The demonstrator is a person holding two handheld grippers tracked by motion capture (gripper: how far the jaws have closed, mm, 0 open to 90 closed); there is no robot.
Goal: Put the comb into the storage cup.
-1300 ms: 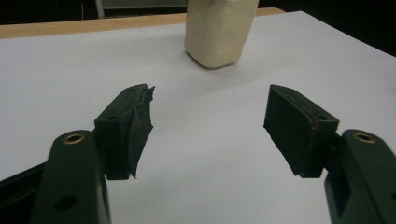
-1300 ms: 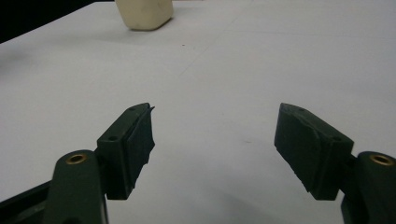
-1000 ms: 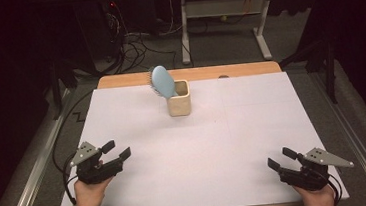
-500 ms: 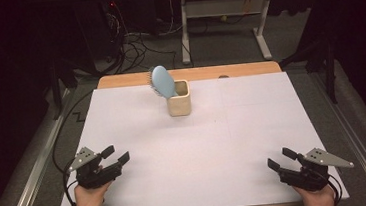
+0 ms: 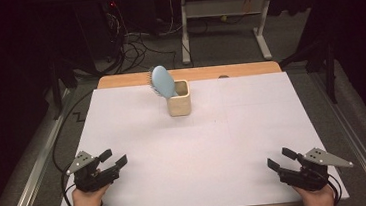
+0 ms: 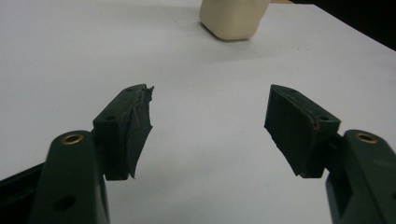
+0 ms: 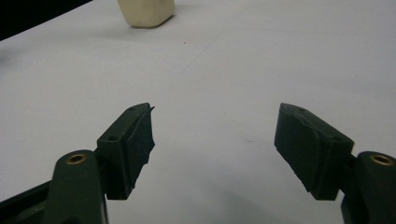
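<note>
A cream square cup (image 5: 179, 103) stands at the far middle of the white table sheet (image 5: 200, 146). A light blue hairbrush (image 5: 163, 82) sits in it handle down, its head leaning left over the rim. My left gripper (image 5: 114, 157) rests near the front left corner, held by a hand. It is open with nothing between its pads, and its jaws have just opened slightly. My right gripper (image 5: 278, 158) lies open and empty near the front right corner. Beyond the left gripper (image 6: 208, 121) I see the cup (image 6: 233, 21). Past the right gripper (image 7: 215, 140) the cup (image 7: 145, 11) stands far off.
A wooden table edge (image 5: 188, 74) shows behind the sheet. Beyond it, on the dark floor, stand a white desk frame (image 5: 223, 9) and loose cables (image 5: 130, 42). Metal rails run along both sides of the table.
My left gripper has drifted slightly back toward the near edge of the table. The right gripper, cup and hairbrush have stayed put.
</note>
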